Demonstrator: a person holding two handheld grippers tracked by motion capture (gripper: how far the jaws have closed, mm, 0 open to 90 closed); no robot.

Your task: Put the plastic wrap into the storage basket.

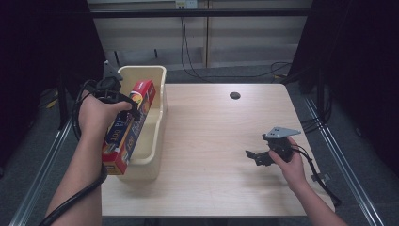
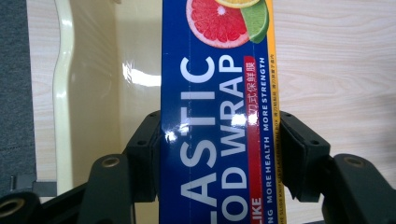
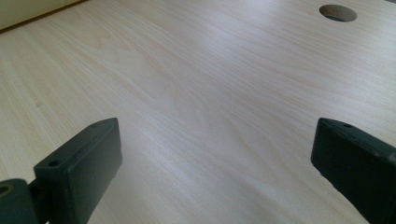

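Your left gripper [image 1: 126, 106] clamps the plastic wrap box [image 1: 129, 126], slanting over the cream bin [image 1: 157, 117]; your right gripper [image 1: 254, 156], well right of the bin, gapes empty.

left tongs [image 1: 134, 110] clamped, right tongs [image 1: 251, 157] agape

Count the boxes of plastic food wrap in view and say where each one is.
1. The long blue and red cardboard box of plastic food wrap is clamped in the left gripper, above the cream plastic bin. Part of the bin's inside is hidden behind it.
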